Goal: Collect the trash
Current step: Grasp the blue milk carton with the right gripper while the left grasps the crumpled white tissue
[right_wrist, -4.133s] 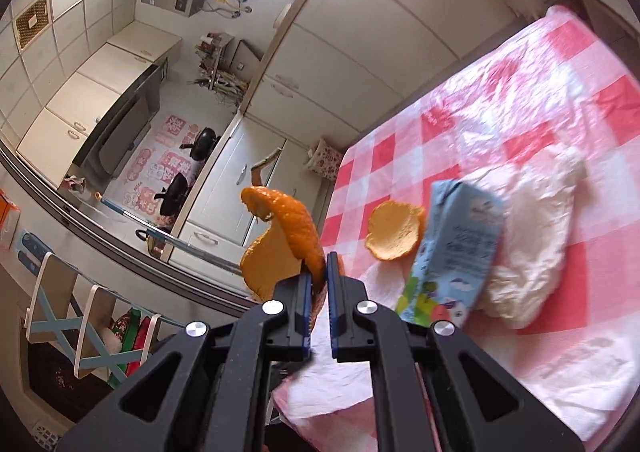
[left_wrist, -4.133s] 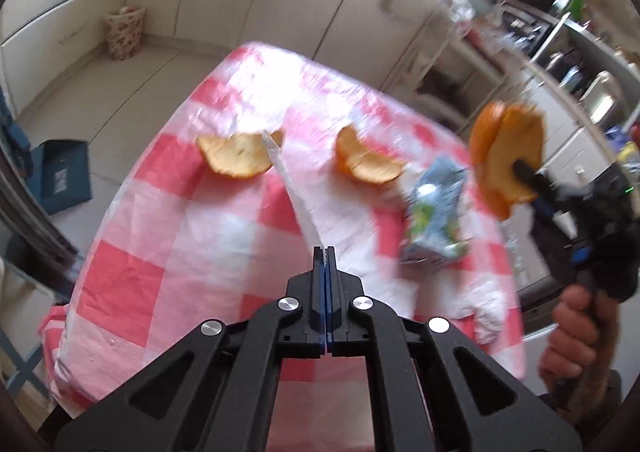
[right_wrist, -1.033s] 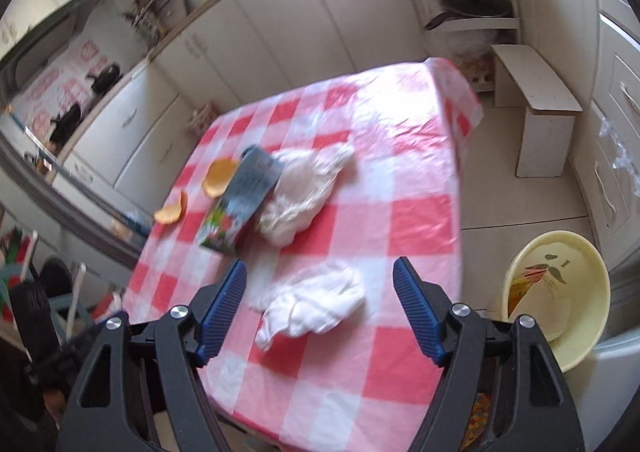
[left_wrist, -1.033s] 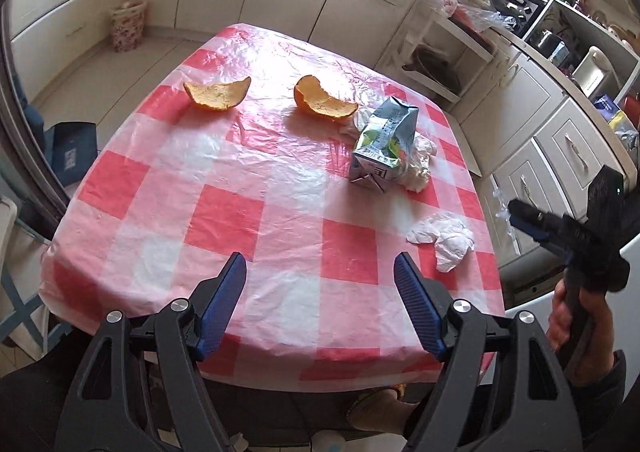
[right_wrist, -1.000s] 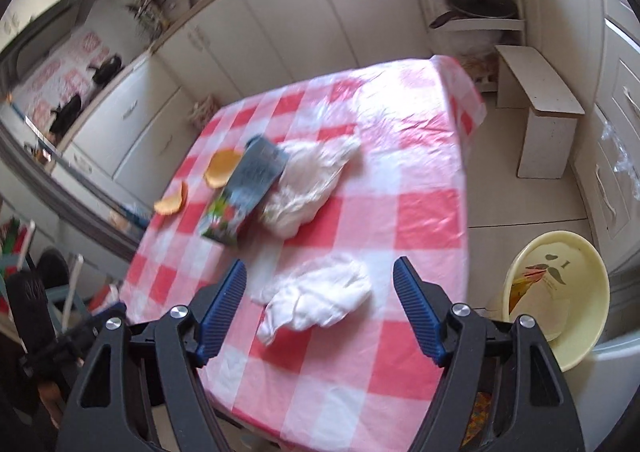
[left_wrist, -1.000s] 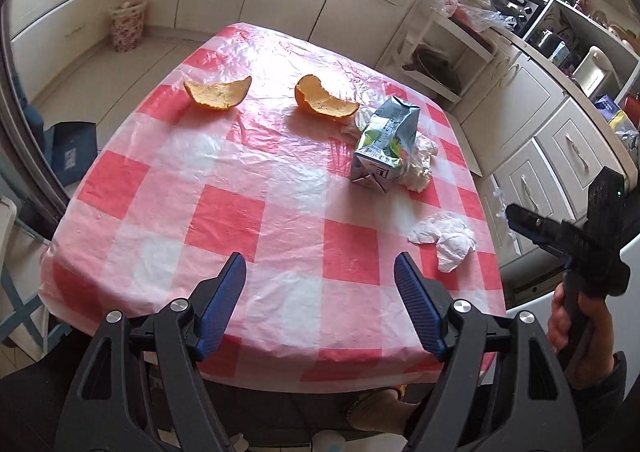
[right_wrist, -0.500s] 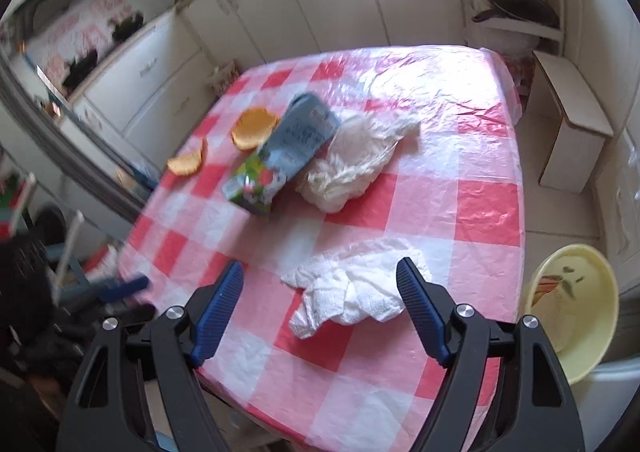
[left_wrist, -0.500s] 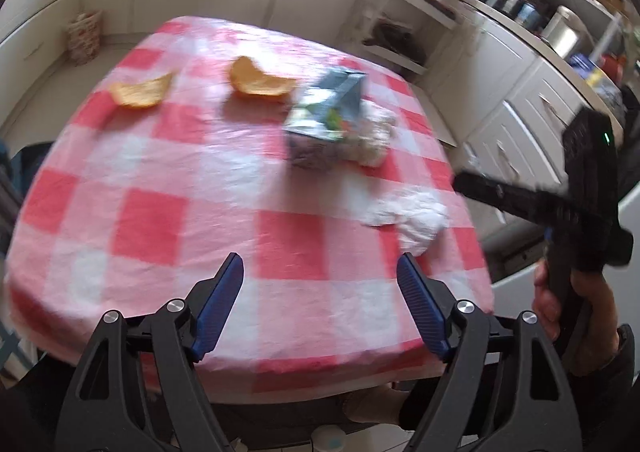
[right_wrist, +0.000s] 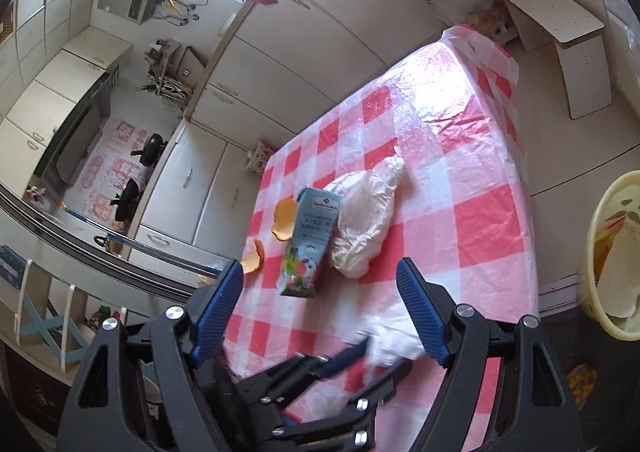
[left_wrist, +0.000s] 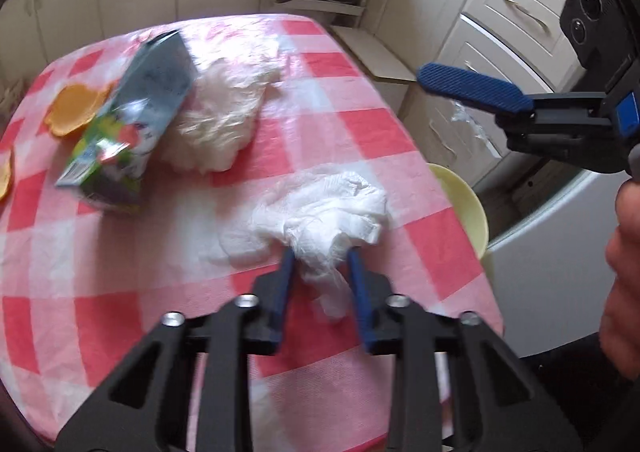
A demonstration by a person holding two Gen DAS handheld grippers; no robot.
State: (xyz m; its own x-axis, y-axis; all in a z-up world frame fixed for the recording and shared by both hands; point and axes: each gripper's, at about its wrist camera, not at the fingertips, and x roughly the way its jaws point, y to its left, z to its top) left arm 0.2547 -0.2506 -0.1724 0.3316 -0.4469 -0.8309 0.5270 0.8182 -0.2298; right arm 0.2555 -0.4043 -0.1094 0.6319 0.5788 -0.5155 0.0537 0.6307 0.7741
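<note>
Left gripper (left_wrist: 320, 260), low in the middle of the left wrist view, has its blue fingers (left_wrist: 285, 272) part closed on either side of the crumpled white tissue (left_wrist: 320, 211), touching it but perhaps not yet clamping. That tissue lies near the right edge of the checked table (left_wrist: 120, 252), with the yellow bin (left_wrist: 468, 203) just past that edge, lower on the floor. Only a thin trailing wisp sits between the pads, so the wad could tear or slip out on lifting. Right gripper (right_wrist: 320, 292) hangs spread wide and empty. Further up-left lie a white bag (left_wrist: 224, 111), carton (left_wrist: 132, 111) and orange peels (left_wrist: 76, 109).
</note>
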